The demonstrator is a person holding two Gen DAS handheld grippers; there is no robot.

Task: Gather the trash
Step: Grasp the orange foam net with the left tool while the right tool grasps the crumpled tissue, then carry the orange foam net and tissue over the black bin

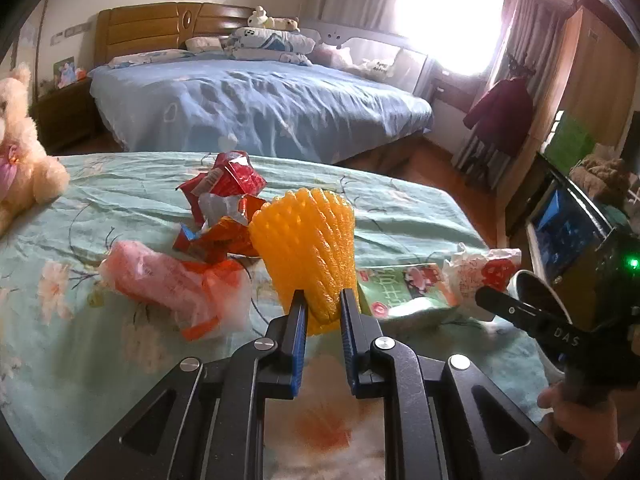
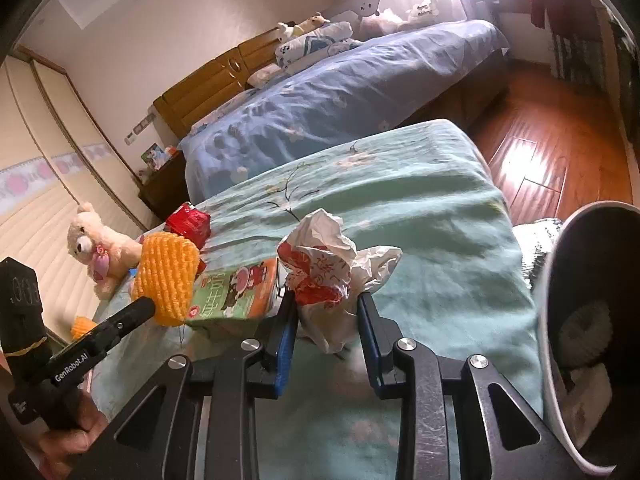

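orange foam net (image 1: 308, 256) in left gripper (image 1: 323, 300)

My left gripper (image 1: 322, 304) and right gripper (image 2: 327, 307) are black metal linkages with silver screws and ribbed blue pads (image 1: 298, 344), white lettering on their sides, held in my bare-skinned hands (image 1: 576, 416).

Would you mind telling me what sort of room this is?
Most likely a home bedroom: a bed with a wooden headboard and stacked pillows, a teddy bear, and a curtained window.
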